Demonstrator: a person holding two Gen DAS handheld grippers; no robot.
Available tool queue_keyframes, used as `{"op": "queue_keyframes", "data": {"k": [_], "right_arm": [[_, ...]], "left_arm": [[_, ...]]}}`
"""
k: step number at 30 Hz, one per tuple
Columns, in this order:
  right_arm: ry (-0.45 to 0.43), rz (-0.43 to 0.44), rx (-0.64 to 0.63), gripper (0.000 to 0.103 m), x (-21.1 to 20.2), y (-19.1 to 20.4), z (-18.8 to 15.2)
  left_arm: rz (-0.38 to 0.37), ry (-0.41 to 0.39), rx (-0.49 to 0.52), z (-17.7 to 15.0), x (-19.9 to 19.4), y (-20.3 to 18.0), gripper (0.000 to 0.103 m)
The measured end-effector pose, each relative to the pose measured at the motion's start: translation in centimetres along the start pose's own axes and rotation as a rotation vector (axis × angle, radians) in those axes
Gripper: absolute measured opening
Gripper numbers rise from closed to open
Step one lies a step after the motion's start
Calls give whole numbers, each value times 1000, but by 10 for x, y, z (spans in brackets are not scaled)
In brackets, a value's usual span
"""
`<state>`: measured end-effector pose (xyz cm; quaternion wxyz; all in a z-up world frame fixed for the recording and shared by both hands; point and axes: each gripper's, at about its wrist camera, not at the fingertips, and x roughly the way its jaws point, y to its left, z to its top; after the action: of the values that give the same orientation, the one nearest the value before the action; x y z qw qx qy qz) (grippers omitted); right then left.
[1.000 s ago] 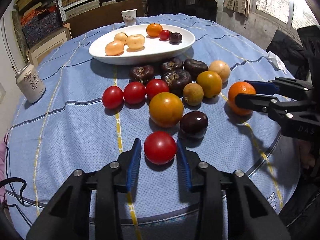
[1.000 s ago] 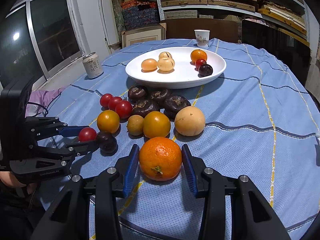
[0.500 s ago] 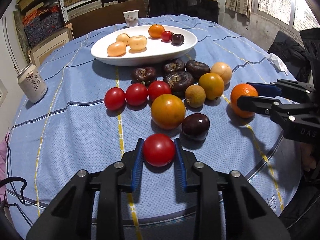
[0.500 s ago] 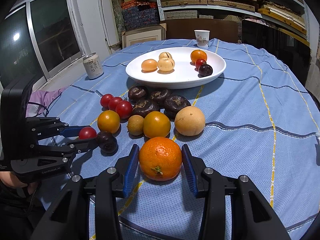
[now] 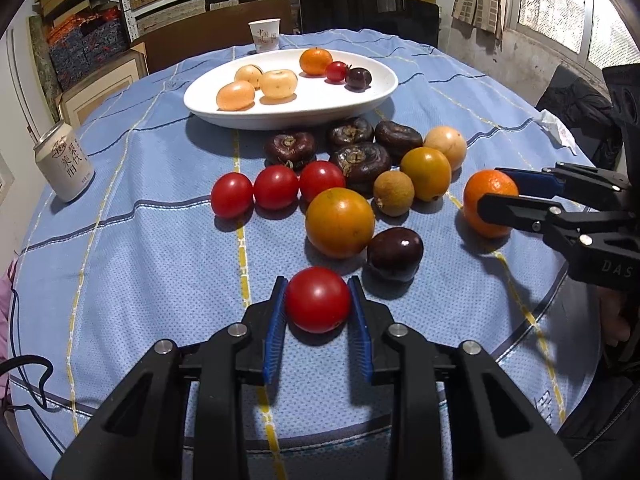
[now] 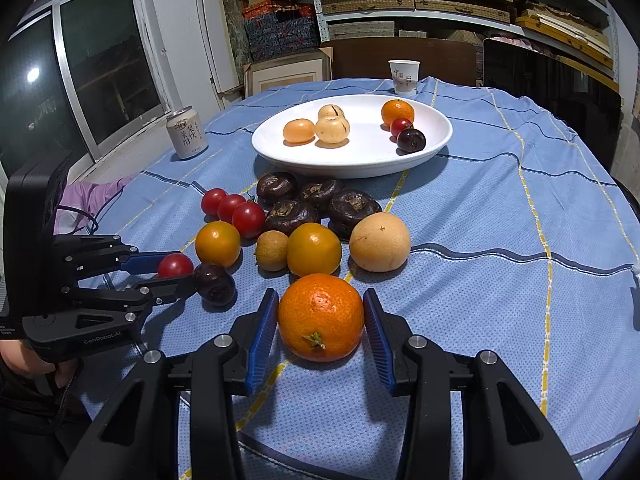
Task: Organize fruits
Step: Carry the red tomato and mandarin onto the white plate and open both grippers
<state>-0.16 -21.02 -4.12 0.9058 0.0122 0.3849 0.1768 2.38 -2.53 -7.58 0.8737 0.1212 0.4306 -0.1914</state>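
My left gripper (image 5: pixel 318 300) is shut on a red tomato (image 5: pixel 317 299) that rests on the blue tablecloth at the near edge. My right gripper (image 6: pixel 321 318) sits around an orange (image 6: pixel 321 316); its blue pads touch or nearly touch the orange's sides on the cloth. The same orange (image 5: pixel 490 202) shows at the right of the left wrist view. A white plate (image 5: pixel 372 98) at the back holds several small fruits. Loose tomatoes (image 5: pixel 275 187), dark fruits (image 5: pixel 363 160) and yellow fruits (image 5: pixel 340 222) lie between plate and grippers.
A drink can (image 5: pixel 64 166) stands at the left edge of the table. A paper cup (image 5: pixel 265 35) stands behind the plate. A dark plum (image 5: pixel 395 249) lies just right of the held tomato. Shelves and a chair stand beyond the table.
My left gripper's fingers have closed from wide open onto the red tomato. The right gripper stays around the orange, barely changed.
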Motion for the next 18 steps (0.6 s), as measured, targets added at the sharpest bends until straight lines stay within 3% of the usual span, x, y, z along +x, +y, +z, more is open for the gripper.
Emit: {"op": "queue_keyframes", "data": {"k": [6, 12, 18], "right_arm": [[-7, 7, 2, 44, -2, 0, 0], [-19, 26, 15, 44, -6, -4, 0], [-59, 5, -54, 44, -24, -3, 34]], "left_arm": [[6, -37, -27, -1, -7, 3, 30], [-43, -64, -72, 3, -24, 8, 30], [-55, -147, -73, 42, -52, 19, 30]]}}
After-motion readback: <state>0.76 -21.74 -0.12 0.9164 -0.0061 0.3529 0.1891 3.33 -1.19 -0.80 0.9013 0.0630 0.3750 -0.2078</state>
